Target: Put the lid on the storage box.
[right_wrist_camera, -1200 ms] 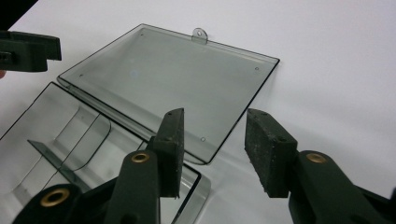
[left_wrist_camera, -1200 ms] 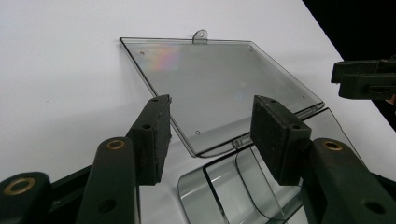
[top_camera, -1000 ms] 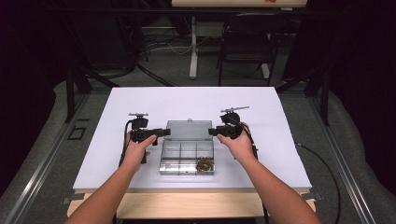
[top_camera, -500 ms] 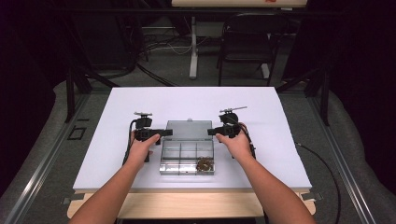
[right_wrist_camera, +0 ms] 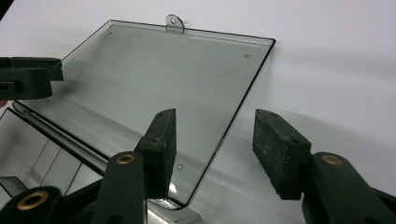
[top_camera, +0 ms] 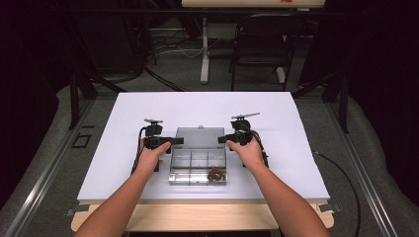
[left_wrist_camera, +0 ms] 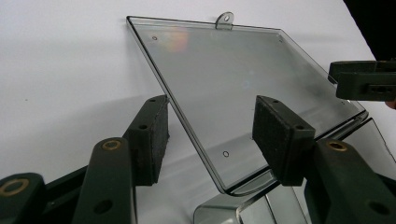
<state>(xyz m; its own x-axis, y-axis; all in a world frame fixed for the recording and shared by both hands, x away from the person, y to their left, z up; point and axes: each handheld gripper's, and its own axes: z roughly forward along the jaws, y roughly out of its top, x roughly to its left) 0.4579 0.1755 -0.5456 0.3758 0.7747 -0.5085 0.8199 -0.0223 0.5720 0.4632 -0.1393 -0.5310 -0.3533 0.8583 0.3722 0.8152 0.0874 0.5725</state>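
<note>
Lid [left_wrist_camera: 233, 88] of clear compartment box [top_camera: 197, 168] lies open, flat on table [top_camera: 296, 123] — left gripper [left_wrist_camera: 210, 133] and right gripper [right_wrist_camera: 212, 144] both spread, straddling its side edges without pinching; right jaws just opened.

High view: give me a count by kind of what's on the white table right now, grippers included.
Grippers: 2, left gripper and right gripper
Clear plastic boxes: 1, box with its lid open
Brown clusters in the box: 1, cluster
Total: 4

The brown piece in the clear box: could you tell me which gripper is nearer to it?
Right. The right gripper sits behind the brown piece, at the lid's right edge; the left gripper is across the box.
</note>
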